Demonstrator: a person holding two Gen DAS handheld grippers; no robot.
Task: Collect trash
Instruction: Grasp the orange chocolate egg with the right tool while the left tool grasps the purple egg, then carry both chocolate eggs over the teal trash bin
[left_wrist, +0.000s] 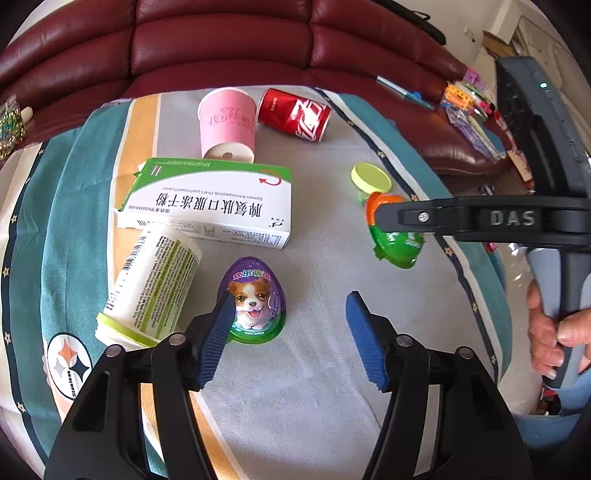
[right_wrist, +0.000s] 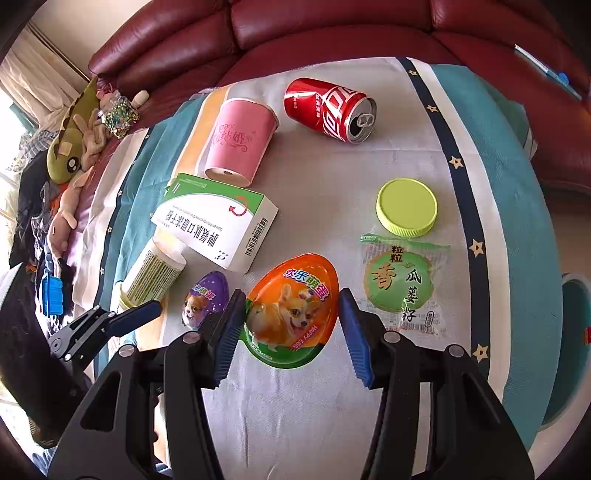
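Observation:
An orange toy-egg pack (right_wrist: 295, 306) with a dog picture sits between the blue pads of my right gripper (right_wrist: 291, 299), which press on both its sides; in the left wrist view this egg (left_wrist: 395, 247) hangs tilted under the right gripper's black finger (left_wrist: 417, 218). A purple toy-egg pack (left_wrist: 255, 299) lies on the cloth, against the left pad of my left gripper (left_wrist: 291, 306). That gripper's other pad stands well clear of it, so its jaws are open. From the right wrist, the purple egg (right_wrist: 203, 299) shows beside a left gripper finger (right_wrist: 136, 314).
On the striped cloth (right_wrist: 461, 122) lie a pink paper cup (right_wrist: 240, 140), a red can (right_wrist: 328, 109), a medicine box (right_wrist: 218, 221), a white bottle (right_wrist: 155, 273), a lime lid (right_wrist: 406, 212) and a green snack wrapper (right_wrist: 402, 284). A red sofa (left_wrist: 221, 40) stands behind.

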